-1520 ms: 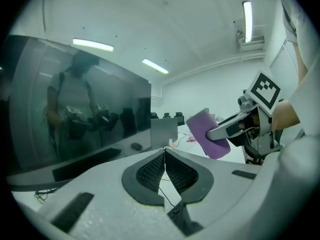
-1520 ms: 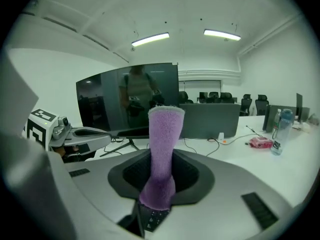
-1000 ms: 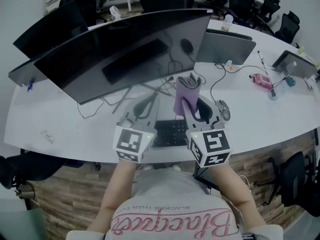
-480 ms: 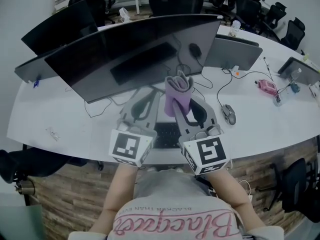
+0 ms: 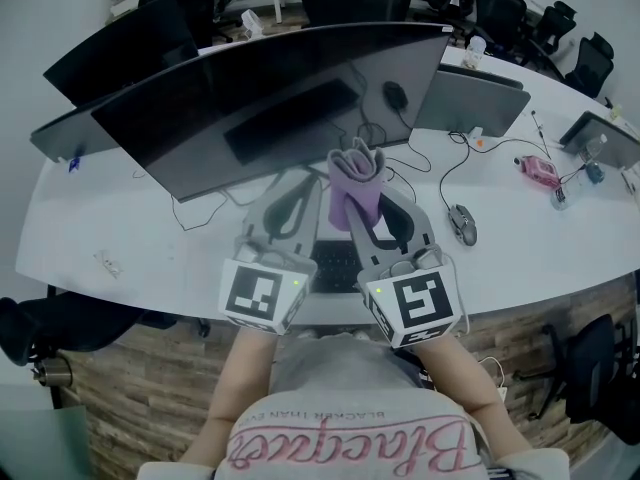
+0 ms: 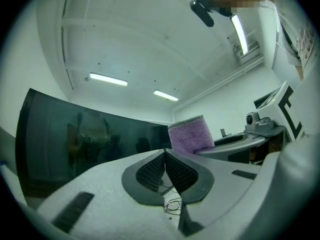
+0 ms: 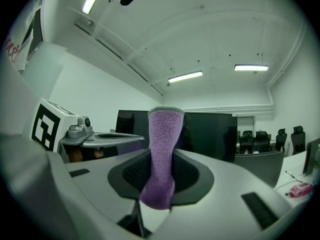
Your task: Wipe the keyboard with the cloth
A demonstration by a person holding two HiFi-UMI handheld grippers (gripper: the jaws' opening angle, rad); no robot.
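Observation:
A purple cloth (image 5: pixel 355 186) (image 7: pixel 162 156) stands folded upright in my right gripper (image 5: pixel 366 196) (image 7: pixel 161 176), whose jaws are shut on it. The same cloth (image 6: pixel 190 135) shows to the right in the left gripper view. My left gripper (image 5: pixel 293 196) (image 6: pixel 164 165) is shut with nothing between its jaws. Both grippers are raised side by side and tilted up, over the black keyboard (image 5: pixel 336 265), which is mostly hidden beneath them near the desk's front edge.
A wide curved monitor (image 5: pixel 270 98) stands behind the keyboard, with a second monitor (image 5: pixel 120 58) to its left. A mouse (image 5: pixel 461 224) lies to the right, with cables (image 5: pixel 455 158), a laptop (image 5: pixel 470 100) and a pink item (image 5: pixel 536 170). The white desk (image 5: pixel 100 228) curves around.
Over the last second both grippers lifted away from the keyboard and moved slightly left, the cloth staying in the right one. Little has changed in the last half second.

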